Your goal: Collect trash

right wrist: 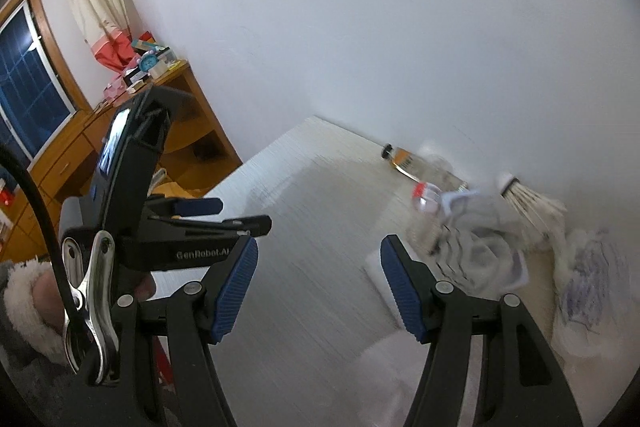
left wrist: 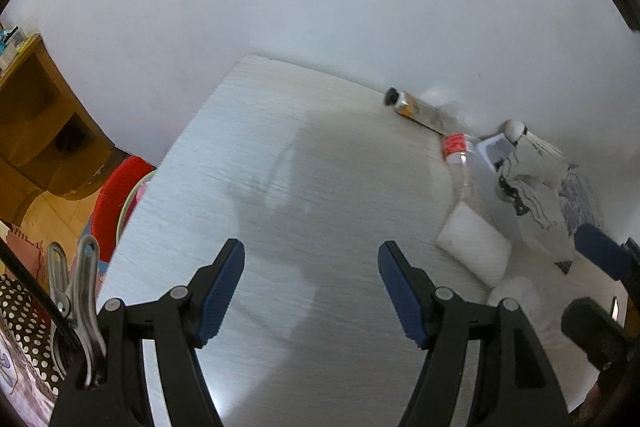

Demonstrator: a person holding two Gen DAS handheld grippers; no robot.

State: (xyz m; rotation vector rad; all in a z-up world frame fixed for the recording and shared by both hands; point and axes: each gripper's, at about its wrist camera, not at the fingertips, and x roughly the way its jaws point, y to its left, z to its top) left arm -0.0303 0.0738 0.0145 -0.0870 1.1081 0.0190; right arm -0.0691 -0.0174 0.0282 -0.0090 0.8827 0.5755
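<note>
Both grippers, left gripper [left wrist: 311, 253] and right gripper [right wrist: 319, 249], hang wide open over the table [left wrist: 248, 163], holding nothing. The trash pile [left wrist: 500, 183], with a plastic bottle [left wrist: 460, 159], sits along the table's far right edge by the wall.

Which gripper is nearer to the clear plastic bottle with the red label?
Right. The right gripper is beside the trash pile holding the bottle; the left gripper is over bare table, farther away.

A table [left wrist: 280, 187] stood against the wall [left wrist: 320, 7]. At its far right edge lay a tube [left wrist: 416, 109], with a bottle [left wrist: 460, 159] just before it, a shuttlecock [left wrist: 528, 137] to the right, and a white pad [left wrist: 474, 247] nearest. A wooden shelf [left wrist: 36, 123] stood left of the table
</note>
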